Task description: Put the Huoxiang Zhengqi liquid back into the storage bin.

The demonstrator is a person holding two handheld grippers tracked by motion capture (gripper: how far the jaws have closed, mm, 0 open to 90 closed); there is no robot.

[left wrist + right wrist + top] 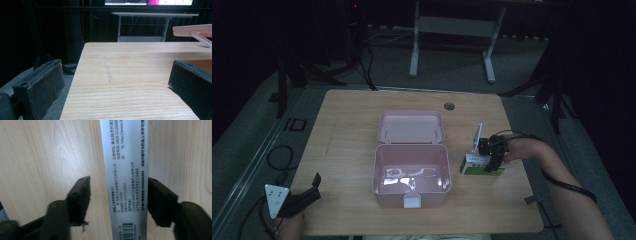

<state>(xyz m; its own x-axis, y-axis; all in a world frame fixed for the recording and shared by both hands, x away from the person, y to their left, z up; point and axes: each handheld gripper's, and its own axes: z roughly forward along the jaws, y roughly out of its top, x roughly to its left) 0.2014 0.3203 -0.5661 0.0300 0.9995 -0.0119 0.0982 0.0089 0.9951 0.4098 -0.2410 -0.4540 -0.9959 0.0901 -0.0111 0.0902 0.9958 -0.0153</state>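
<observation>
Two jaws of my right gripper (117, 197) stand on either side of a small carton (126, 170), spread apart. The right jaw looks to be touching or almost touching the carton's edge, while a clear gap remains at the left jaw. So the gripper is open and holds nothing yet. From the high view the carton (475, 165) lies on the worktop (347, 125), just beside the right wall of the pink box (411, 187), whose lid (411, 127) is folded back.

My left gripper (304, 195) rests near the front left corner of the worktop, open and empty, well apart from everything.

What could go wrong, I think: because the carton is not centred between the jaws, closing them may push it sideways along the wood before both sides bite, and it could turn or slide toward the pink box. The carton is light cardboard, so a hard squeeze may dent it. I also seem to reach it low at one end; if I lift from there, the long end may droop and slip out.
</observation>
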